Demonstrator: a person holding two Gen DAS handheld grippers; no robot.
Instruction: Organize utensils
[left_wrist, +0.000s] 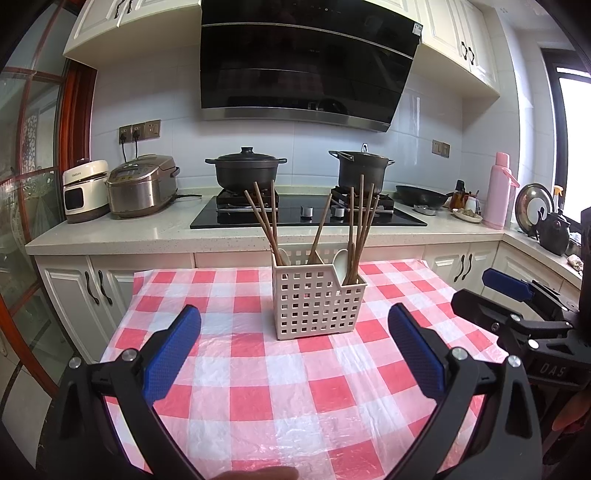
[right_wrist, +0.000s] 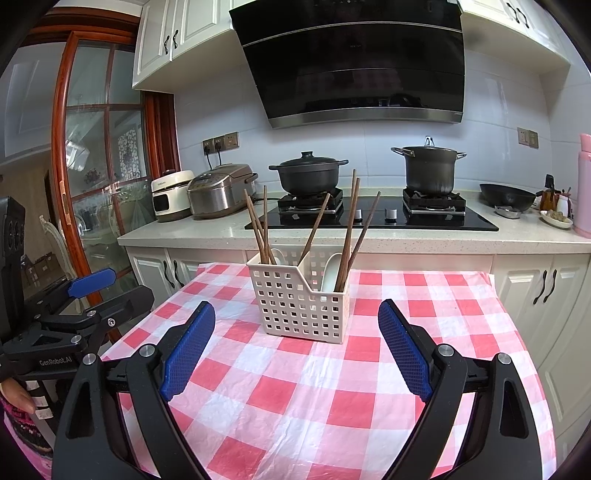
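We see a white perforated caddy (left_wrist: 318, 301) standing upright on the surface (left_wrist: 258, 387), which is covered with a red-and-white checked cloth. The caddy sits toward the far edge of the surface, about midway between its left and right edges. It is divided into compartments. Brown wooden chopsticks (left_wrist: 264, 218) lean out of the left compartment, more chopsticks (left_wrist: 364, 218) stand in the right one, and a single wooden handle (left_wrist: 322, 225) slants up from the middle. A white spoon (left_wrist: 341, 260) rests in the right compartment beside the chopsticks there, and another white spoon (right_wrist: 277, 255) shows in the left compartment.

Our left hand-held gripper (left_wrist: 294, 356) hangs over the near part of the surface with its blue pads wide apart and nothing between them; the caddy stands beyond the pads, not touching them. Our right hand-held gripper (right_wrist: 296, 354) is likewise spread wide and empty, aimed at the caddy from nearer the right edge. In the left wrist view it appears at the right side, just off the surface's right edge.

Behind the surface runs a kitchen counter (left_wrist: 147, 230) carrying a black stove (left_wrist: 306, 216) with two dark pots (left_wrist: 246, 171), a rice cooker (left_wrist: 142, 186) and a pink flask (left_wrist: 498, 190).
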